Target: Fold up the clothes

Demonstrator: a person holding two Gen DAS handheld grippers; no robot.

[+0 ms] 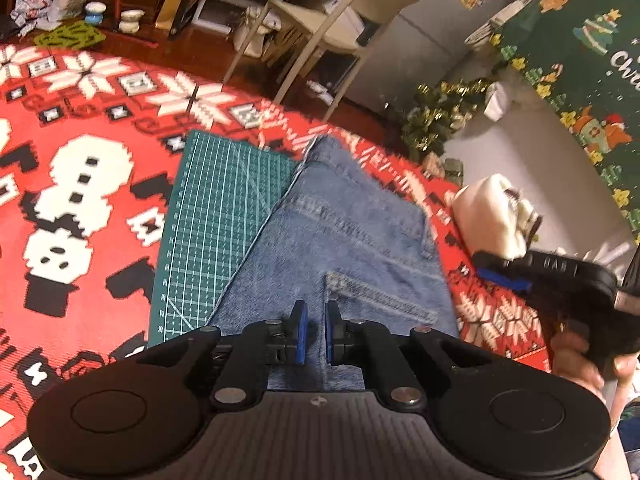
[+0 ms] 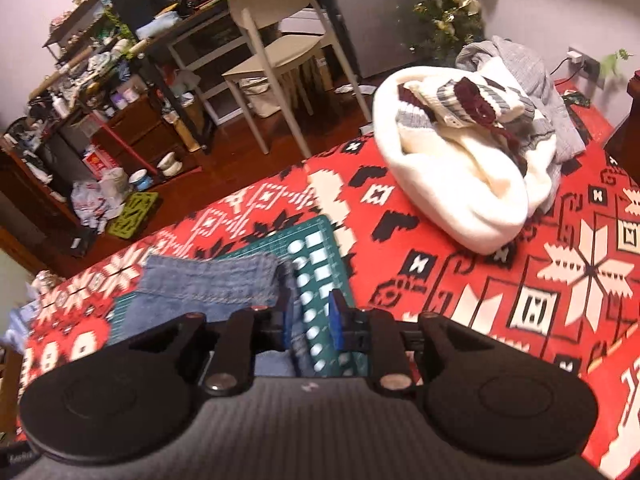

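The red patterned cloth [image 1: 92, 200] is seen spread wide, the green cutting mat [image 1: 224, 216] laid on it, the jeans [image 1: 340, 248] stretched lengthwise away across the mat's right edge, denim pinched in the left gripper [image 1: 316, 334], the right gripper [image 2: 310, 326] parted with nothing pressed.

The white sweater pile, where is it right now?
Right wrist view: the white sweater pile sits upper right on the red patterned cloth, beyond the green cutting mat and jeans.
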